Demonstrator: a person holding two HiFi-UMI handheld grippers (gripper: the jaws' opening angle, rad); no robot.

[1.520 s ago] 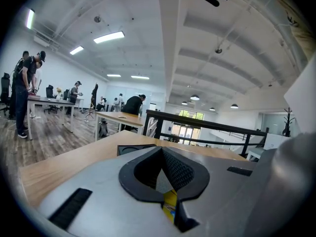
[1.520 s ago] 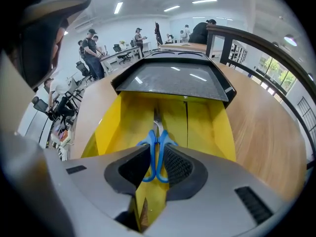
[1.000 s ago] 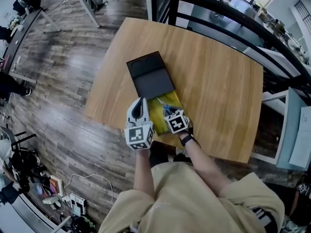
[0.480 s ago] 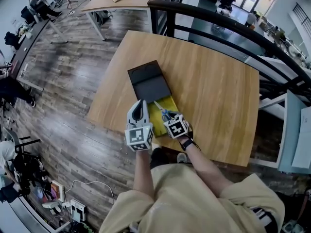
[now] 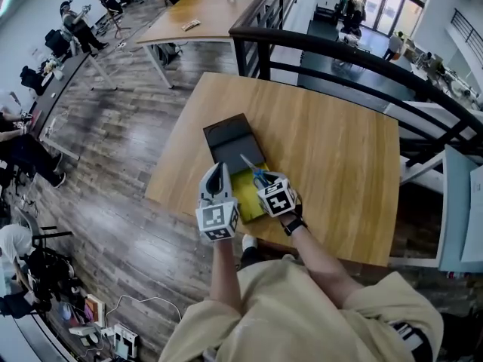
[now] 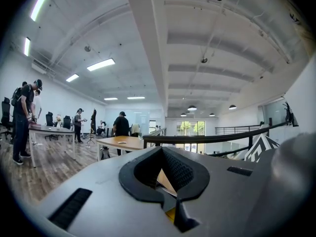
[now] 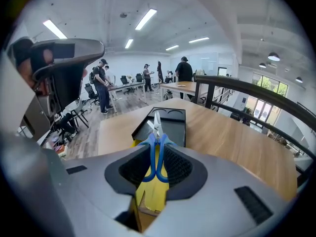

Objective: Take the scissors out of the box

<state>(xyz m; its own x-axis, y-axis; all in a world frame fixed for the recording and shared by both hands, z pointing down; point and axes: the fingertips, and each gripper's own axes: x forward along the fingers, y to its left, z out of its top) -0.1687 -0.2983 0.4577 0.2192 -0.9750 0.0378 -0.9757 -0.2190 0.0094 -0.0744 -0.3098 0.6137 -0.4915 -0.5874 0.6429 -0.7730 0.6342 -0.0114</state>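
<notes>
Blue-handled scissors (image 7: 157,154) are clamped by their handle loops between my right gripper's (image 7: 157,149) pads, blades pointing away toward the black lid (image 7: 168,125). In the head view the scissors (image 5: 251,167) hang above the open yellow box (image 5: 245,194), which lies on the wooden table (image 5: 332,149) with the lid (image 5: 230,138) folded back behind it. The right gripper (image 5: 262,178) is over the box's right side. My left gripper (image 5: 218,167) hovers by the box's left edge, held level. Its jaws (image 6: 161,152) meet at the tips with nothing between them.
A black railing (image 5: 339,55) runs behind the table. Another wooden table (image 5: 200,17) stands further back. People and desks (image 5: 75,25) are on the left over a dark plank floor. The table's near edge (image 5: 302,249) is right below my arms.
Both grippers have risen. The right one has lifted the scissors up off the yellow box, blades still pointing toward the lid. The box and lid have stayed put.
</notes>
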